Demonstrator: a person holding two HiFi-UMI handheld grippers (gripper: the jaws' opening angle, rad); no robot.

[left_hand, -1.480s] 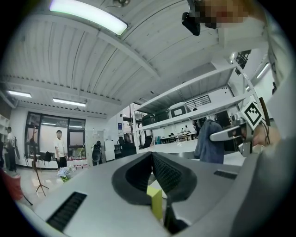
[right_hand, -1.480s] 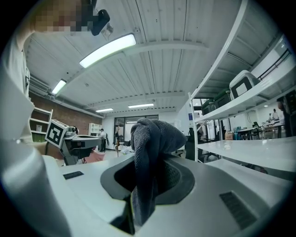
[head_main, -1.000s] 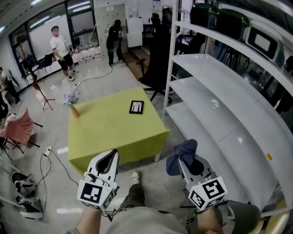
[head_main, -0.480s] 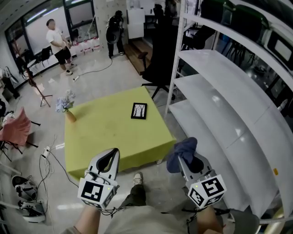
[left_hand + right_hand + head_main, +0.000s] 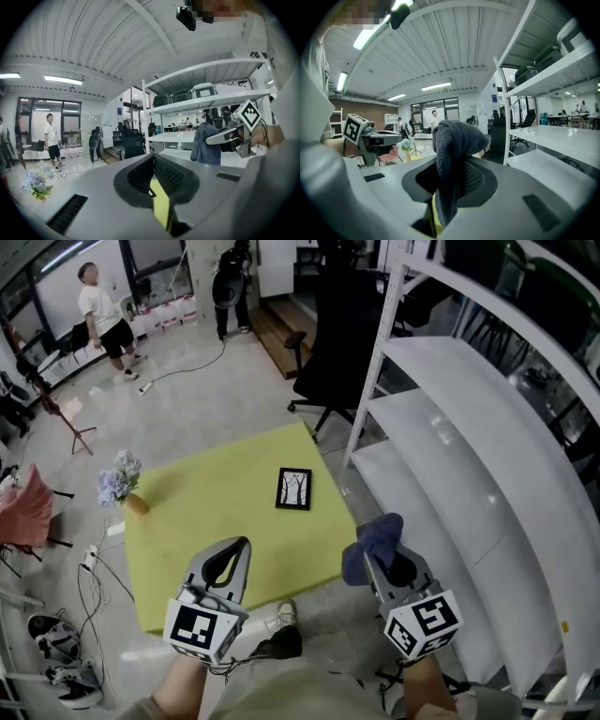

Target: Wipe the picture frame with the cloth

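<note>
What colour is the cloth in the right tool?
The cloth is dark blue-grey, seen best in the right gripper view.

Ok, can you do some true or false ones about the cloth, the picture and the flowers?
1. The right gripper is shut on the cloth. True.
2. The picture frame stands upright on a shelf. False: it lies flat on the yellow-green table.
3. The left gripper holds the picture frame. False: its jaws are together with nothing between them, and the frame lies on the table, apart from it.
4. The flowers are at the table's left corner, apart from the picture frame. True.
5. The cloth is rubbing the picture frame. False: it hangs from the right gripper, nowhere near the frame.
</note>
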